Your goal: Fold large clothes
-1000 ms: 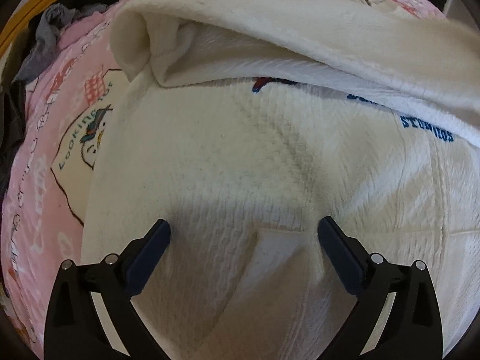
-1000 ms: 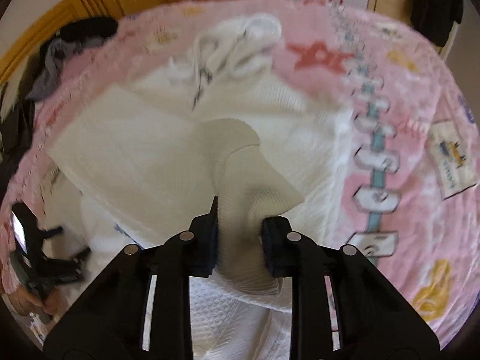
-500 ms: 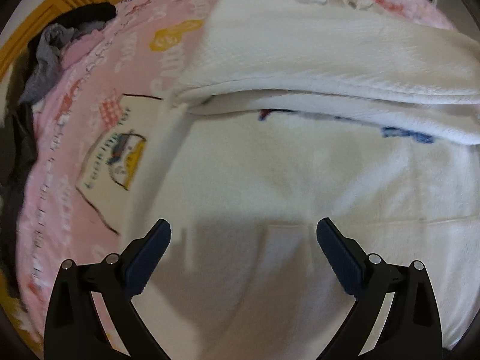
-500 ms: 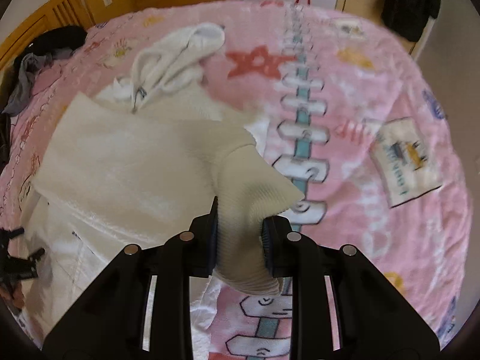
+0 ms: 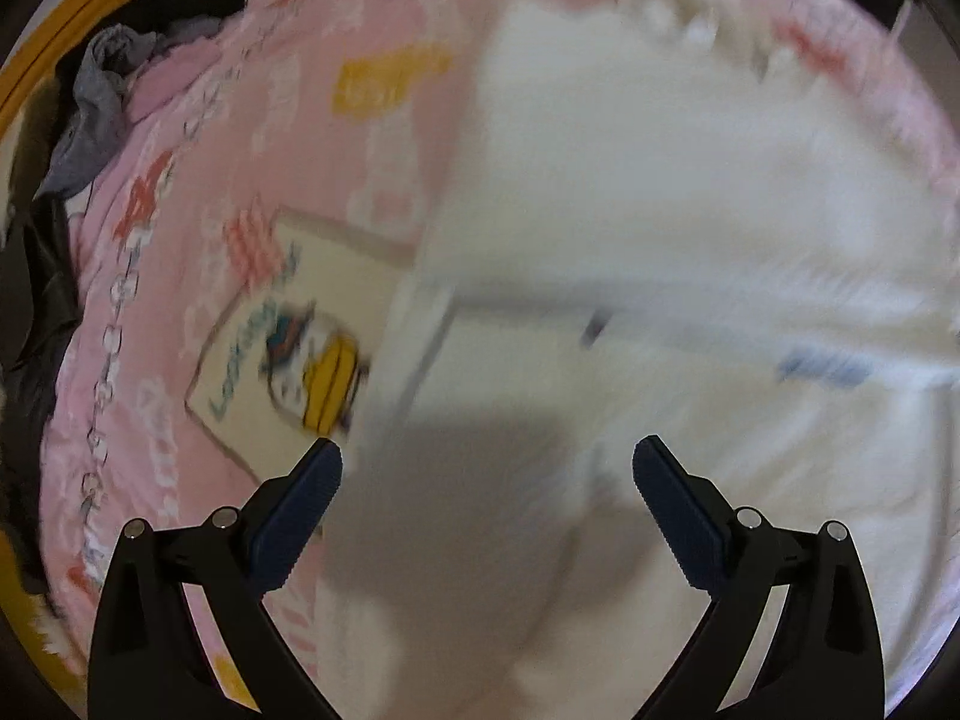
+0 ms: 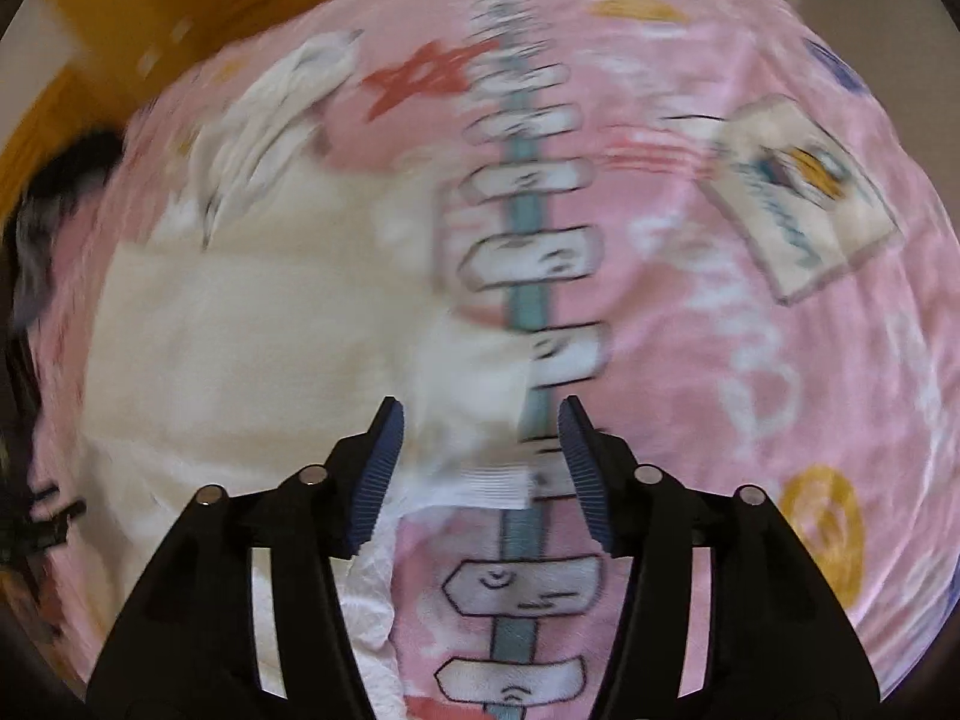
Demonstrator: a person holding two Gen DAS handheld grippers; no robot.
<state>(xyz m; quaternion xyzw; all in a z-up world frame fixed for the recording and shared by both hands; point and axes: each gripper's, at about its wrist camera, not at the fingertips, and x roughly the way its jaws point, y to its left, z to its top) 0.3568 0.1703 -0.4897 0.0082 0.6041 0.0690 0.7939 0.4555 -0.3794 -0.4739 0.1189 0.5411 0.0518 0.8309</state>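
Observation:
A large white knitted sweater (image 5: 690, 240) lies spread on the pink bed cover (image 5: 228, 192), one sleeve folded across its body; the picture is blurred. My left gripper (image 5: 487, 459) hangs open above the sweater's lower left part, holding nothing. In the right wrist view the sleeve (image 6: 252, 324) lies across the sweater and its ribbed cuff (image 6: 495, 483) rests on the cover between my right gripper's (image 6: 480, 420) jaws. Those jaws are opening and the pads no longer press the cuff.
A dark heap of clothes (image 5: 120, 66) lies at the far left edge of the bed, beside a wooden headboard (image 6: 150, 30). A crumpled white garment (image 6: 282, 102) sits beyond the sweater. The pink cover (image 6: 750, 330) stretches to the right.
My right gripper carried the cuff to the right across the sweater, lowered it and let go. My left gripper rose, so more of the bed shows.

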